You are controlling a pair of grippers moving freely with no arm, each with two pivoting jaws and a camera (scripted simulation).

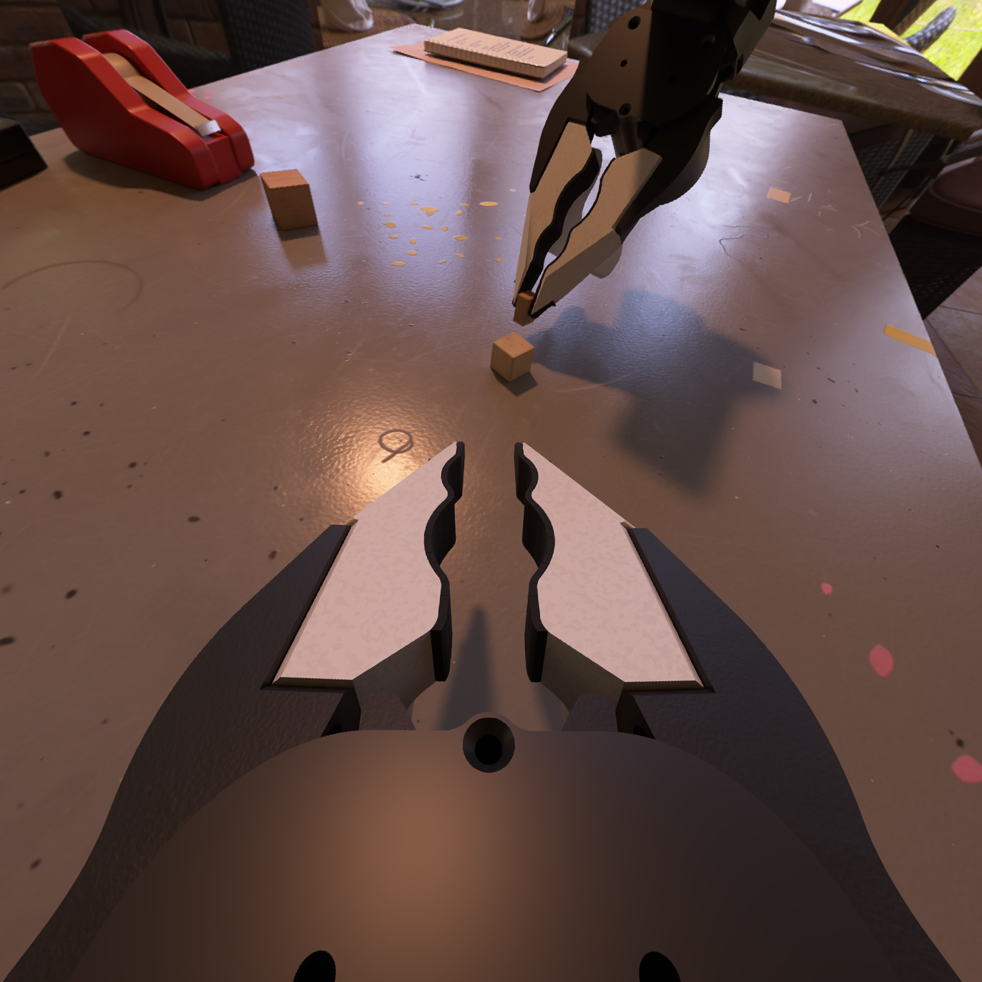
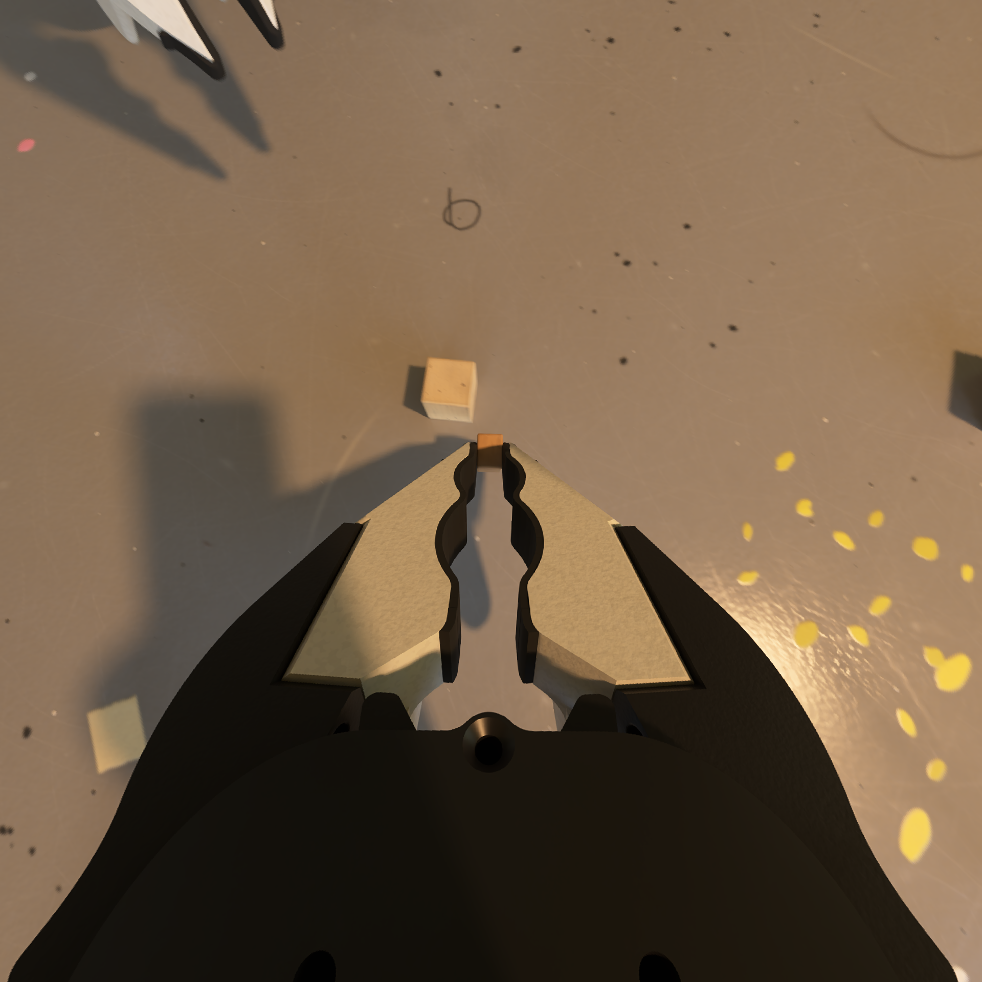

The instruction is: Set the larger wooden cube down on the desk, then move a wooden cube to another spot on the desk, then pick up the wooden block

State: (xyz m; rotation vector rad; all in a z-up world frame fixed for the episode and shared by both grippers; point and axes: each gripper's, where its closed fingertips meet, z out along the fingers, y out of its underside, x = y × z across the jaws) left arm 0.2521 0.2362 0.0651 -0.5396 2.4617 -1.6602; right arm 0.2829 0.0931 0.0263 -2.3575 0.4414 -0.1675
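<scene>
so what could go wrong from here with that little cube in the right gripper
1. The right gripper pinches the small cube only at its very fingertips, so it may slip out.
2. The pale cube sits on the desk close ahead of it; lowering or moving forward could knock it.
3. The left gripper hangs open nearby, so paths could cross.
</scene>
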